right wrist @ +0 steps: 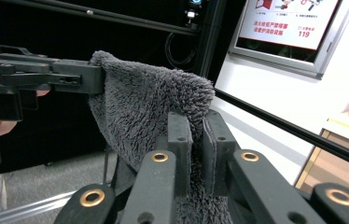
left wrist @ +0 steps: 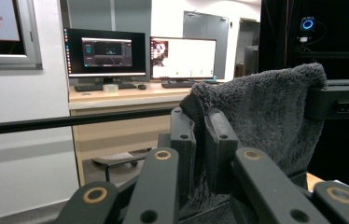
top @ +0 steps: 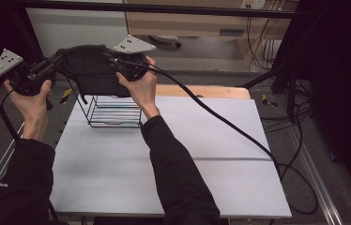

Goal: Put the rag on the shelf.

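A dark grey fluffy towel (top: 89, 70) hangs stretched between both grippers, above a black wire rack (top: 115, 112). My left gripper (top: 61, 57) is shut on the towel's left top corner, and my right gripper (top: 109, 59) is shut on its right top corner. In the left gripper view the jaws (left wrist: 203, 135) pinch the towel (left wrist: 266, 112), with the right gripper (left wrist: 316, 100) clamped on its far corner. From the right gripper view its own jaws (right wrist: 199, 140) squeeze the towel (right wrist: 149, 107), while the left gripper (right wrist: 88, 77) holds the far corner.
The wire rack stands at the back left of the white table (top: 187, 154). A thick black cable (top: 220, 122) trails from the right gripper across the table to its right edge. A black frame rail (top: 164, 8) runs across behind the grippers.
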The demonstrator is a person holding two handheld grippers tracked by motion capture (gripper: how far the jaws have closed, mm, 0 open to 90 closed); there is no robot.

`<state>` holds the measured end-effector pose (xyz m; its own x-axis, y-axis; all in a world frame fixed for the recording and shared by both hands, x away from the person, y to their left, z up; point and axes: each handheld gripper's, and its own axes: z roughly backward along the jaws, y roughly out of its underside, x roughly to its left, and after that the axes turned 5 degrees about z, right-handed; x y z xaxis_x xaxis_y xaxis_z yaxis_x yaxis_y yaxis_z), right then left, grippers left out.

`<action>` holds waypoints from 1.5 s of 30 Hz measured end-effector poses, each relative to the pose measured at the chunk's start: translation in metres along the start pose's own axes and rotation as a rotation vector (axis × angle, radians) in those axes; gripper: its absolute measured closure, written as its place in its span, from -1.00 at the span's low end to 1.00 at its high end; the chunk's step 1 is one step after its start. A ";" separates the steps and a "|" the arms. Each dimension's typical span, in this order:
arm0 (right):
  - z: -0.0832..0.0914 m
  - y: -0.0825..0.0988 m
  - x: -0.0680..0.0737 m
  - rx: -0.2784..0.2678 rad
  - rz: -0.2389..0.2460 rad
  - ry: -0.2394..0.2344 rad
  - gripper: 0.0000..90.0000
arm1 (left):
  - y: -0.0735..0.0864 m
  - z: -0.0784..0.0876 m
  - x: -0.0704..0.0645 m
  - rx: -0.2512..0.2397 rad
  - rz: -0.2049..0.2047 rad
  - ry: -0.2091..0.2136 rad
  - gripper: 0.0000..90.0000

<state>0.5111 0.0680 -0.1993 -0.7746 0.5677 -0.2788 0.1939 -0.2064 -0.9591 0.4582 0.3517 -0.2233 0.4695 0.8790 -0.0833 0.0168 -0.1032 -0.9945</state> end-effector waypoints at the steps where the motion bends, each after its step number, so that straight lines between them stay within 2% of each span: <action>1: 0.001 0.000 0.002 0.000 0.007 -0.001 0.86 | 0.001 0.001 -0.001 0.002 -0.004 -0.001 0.84; 8: 0.005 0.002 0.012 0.017 0.057 -0.010 0.86 | 0.014 0.010 -0.002 -0.012 -0.001 -0.002 0.84; 12: 0.007 0.004 0.018 0.033 0.066 -0.019 0.86 | 0.021 0.014 -0.003 -0.005 -0.005 -0.004 0.84; 15: 0.010 0.009 0.020 0.036 0.052 -0.030 0.86 | 0.027 0.018 -0.005 -0.004 0.000 -0.001 0.84; 17: 0.012 0.013 0.022 0.045 0.054 -0.037 0.86 | 0.032 0.020 -0.008 0.002 -0.019 -0.010 0.83; 19: 0.013 0.016 0.027 0.060 0.081 -0.042 0.86 | 0.037 0.021 -0.011 0.014 -0.045 -0.023 0.83; 21: 0.013 0.018 0.033 0.072 0.107 -0.043 0.86 | 0.044 0.022 -0.013 0.023 -0.055 -0.026 0.83; 25: 0.012 0.026 0.041 0.101 0.134 -0.049 0.86 | 0.057 0.023 -0.013 0.047 -0.050 -0.030 0.83; 29: 0.014 0.036 0.038 0.117 0.079 -0.069 0.86 | 0.066 0.023 -0.010 0.081 -0.038 -0.026 0.81; 32: 0.014 0.043 0.037 0.149 0.066 -0.091 0.85 | 0.067 0.022 -0.009 0.119 -0.009 -0.026 0.77; 38: 0.016 0.051 0.035 0.183 -0.004 -0.132 0.76 | 0.059 0.027 -0.009 0.205 0.029 -0.011 0.51; 42: 0.017 0.051 0.036 0.207 -0.037 -0.163 0.62 | 0.053 0.032 -0.010 0.232 0.037 -0.007 0.37; 45: 0.018 0.051 0.037 0.232 -0.051 -0.189 0.54 | 0.049 0.035 -0.013 0.243 0.023 -0.002 0.34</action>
<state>0.4818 0.0642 -0.2573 -0.8821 0.4282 -0.1960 0.0265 -0.3704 -0.9285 0.4224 0.3516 -0.2735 0.4655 0.8787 -0.1057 -0.2070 -0.0079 -0.9783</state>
